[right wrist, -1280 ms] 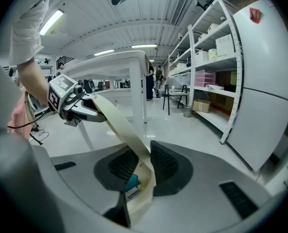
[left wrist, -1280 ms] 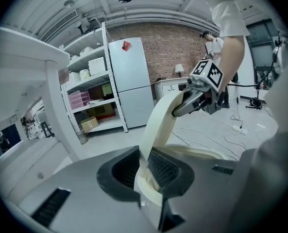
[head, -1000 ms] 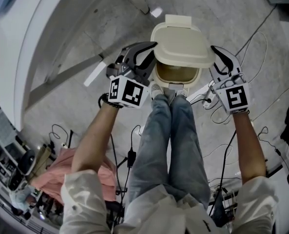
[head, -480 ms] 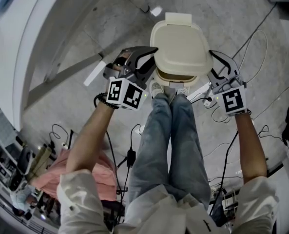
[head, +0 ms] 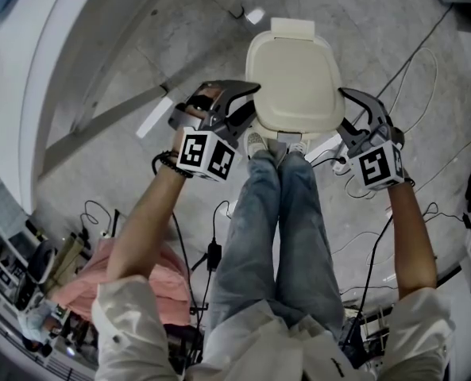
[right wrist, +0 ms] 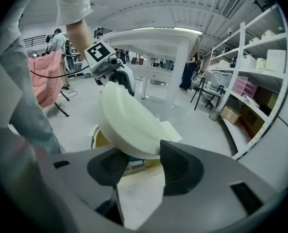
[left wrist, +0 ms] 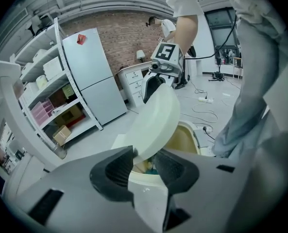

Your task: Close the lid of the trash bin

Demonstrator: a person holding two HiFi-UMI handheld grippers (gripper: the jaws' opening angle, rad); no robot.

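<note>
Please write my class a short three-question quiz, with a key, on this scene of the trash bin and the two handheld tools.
1. True or false: the lid lies flat and shut on the trash bin.
2. What stands between the jaws of the left tool? A. the lid's edge B. a cable C. nothing
3. Fill in: in the head view, the person's ___ stand right before the bin.
Key:
1. False: the lid is tilted, and the bin's inside shows beneath it.
2. A. The jaws have just been opening and do not clamp the edge.
3. shoes
</note>
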